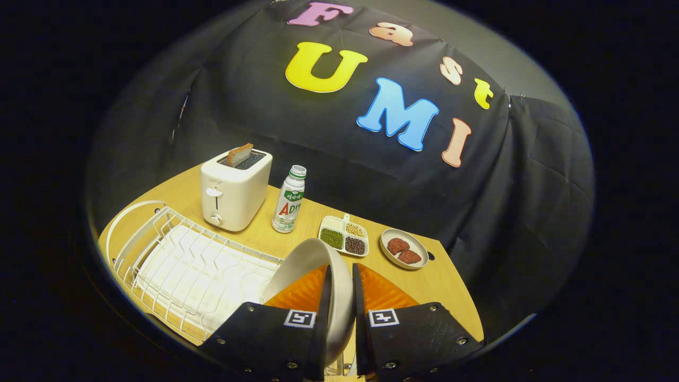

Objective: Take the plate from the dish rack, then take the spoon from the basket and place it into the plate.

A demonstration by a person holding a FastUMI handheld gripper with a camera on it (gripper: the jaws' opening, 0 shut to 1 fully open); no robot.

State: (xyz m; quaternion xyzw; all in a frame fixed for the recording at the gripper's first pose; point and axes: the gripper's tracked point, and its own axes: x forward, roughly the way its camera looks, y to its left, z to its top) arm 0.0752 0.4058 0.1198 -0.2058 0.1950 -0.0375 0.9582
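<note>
The gripper (342, 281) is clamped on the rim of a grey round plate (313, 260), held upright between both fingers above the white wire dish rack (180, 265). Beyond, on the wooden table (445, 281), stand a cream toaster (233, 193) and a white bottle (289, 199).

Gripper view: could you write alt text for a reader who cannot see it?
The tool grips a grey plate on edge above a white dish rack. Beyond on the wooden table stand a toaster, a bottle and two food dishes.
</note>
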